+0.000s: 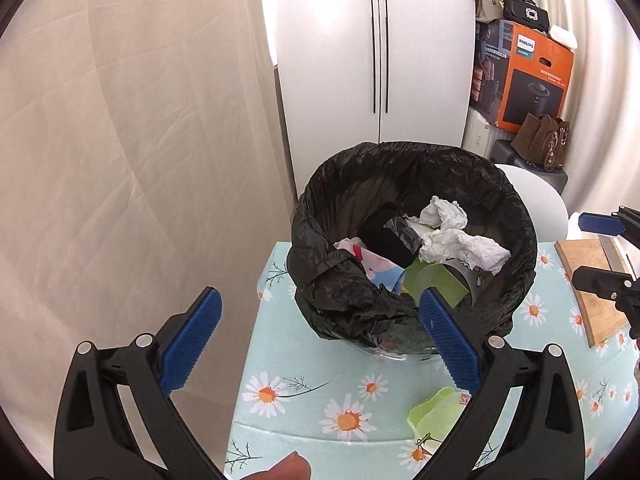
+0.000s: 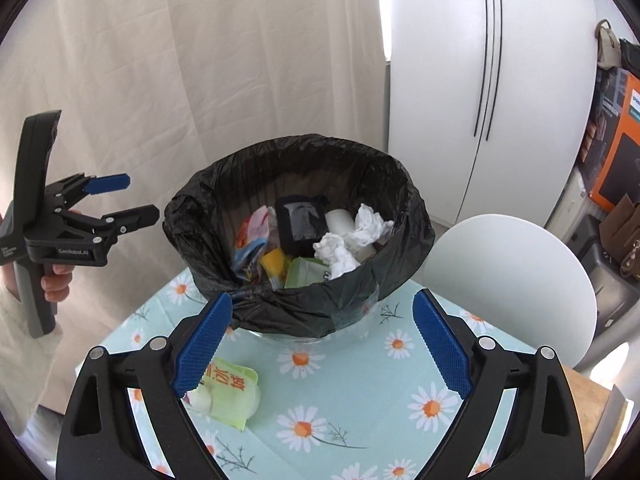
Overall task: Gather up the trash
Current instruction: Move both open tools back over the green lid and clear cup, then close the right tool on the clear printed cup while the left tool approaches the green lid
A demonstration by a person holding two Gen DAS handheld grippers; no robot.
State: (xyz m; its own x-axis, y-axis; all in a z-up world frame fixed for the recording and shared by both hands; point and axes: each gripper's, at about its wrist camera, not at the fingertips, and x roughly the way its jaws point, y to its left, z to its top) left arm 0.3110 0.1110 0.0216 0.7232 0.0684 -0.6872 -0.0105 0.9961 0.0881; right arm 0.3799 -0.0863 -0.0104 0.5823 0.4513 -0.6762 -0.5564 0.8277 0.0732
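Note:
A bin lined with a black bag (image 1: 332, 208) (image 2: 400, 184) stands on the daisy-print tablecloth (image 1: 320, 384) (image 2: 360, 392). It holds crumpled white tissues (image 1: 460, 240) (image 2: 360, 228), a black item and colourful wrappers. A green snack wrapper (image 1: 434, 416) (image 2: 228, 396) lies on the cloth in front of the bin. My left gripper (image 1: 320, 336) is open and empty, held near the bin's front left; it also shows in the right wrist view (image 2: 136, 196). My right gripper (image 2: 320, 344) is open and empty above the cloth, its left finger over the wrapper; it also shows in the left wrist view (image 1: 588, 248).
A wooden cutting board (image 1: 592, 280) lies on the table's right side. A white chair (image 2: 516, 280) stands behind the table at the right. A beige curtain (image 1: 120, 140), a white cabinet (image 1: 380, 40) and stacked boxes with bags (image 1: 524, 80) fill the background.

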